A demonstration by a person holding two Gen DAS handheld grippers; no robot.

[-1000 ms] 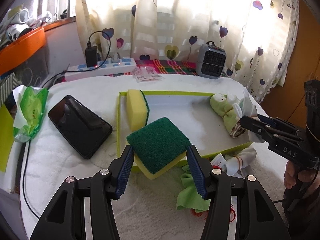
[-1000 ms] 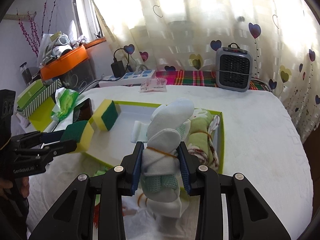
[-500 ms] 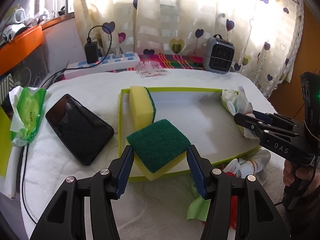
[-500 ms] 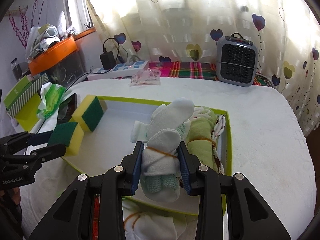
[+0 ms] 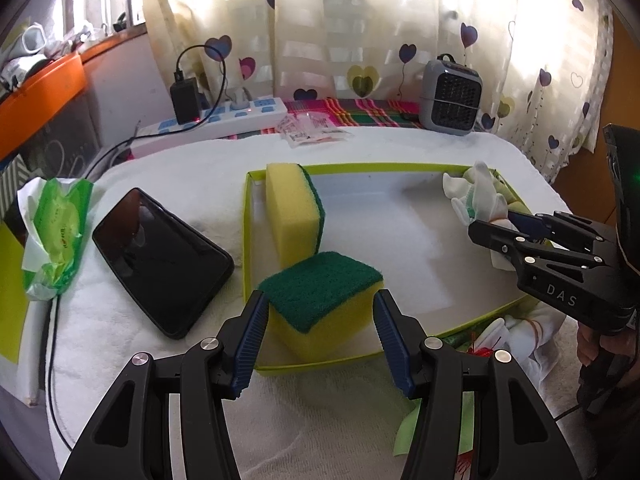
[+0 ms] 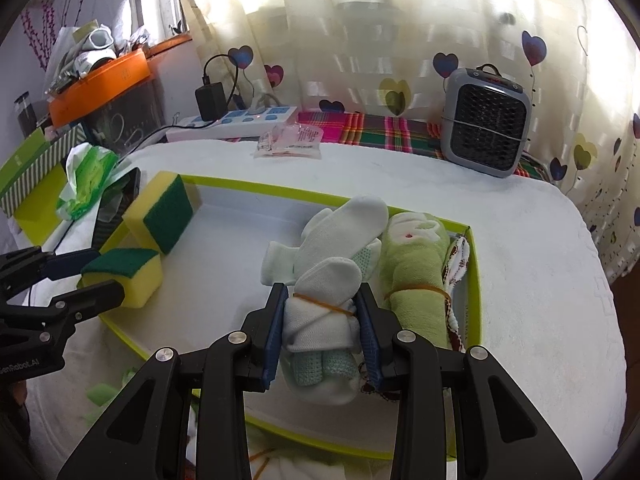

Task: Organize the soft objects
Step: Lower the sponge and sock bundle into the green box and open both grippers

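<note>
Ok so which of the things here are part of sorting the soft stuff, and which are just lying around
Part of the job:
- green-rimmed tray
- sponge in the left gripper
- second sponge standing in the tray
- white sock bundle in the right gripper
- green sock roll in the tray

Just lying about:
- phone
- wipes pack
- power strip
- small heater

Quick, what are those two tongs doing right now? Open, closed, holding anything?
Left tongs: closed on the green-topped sponge, over the tray.
Right tongs: closed on the white sock bundle, over the tray.
</note>
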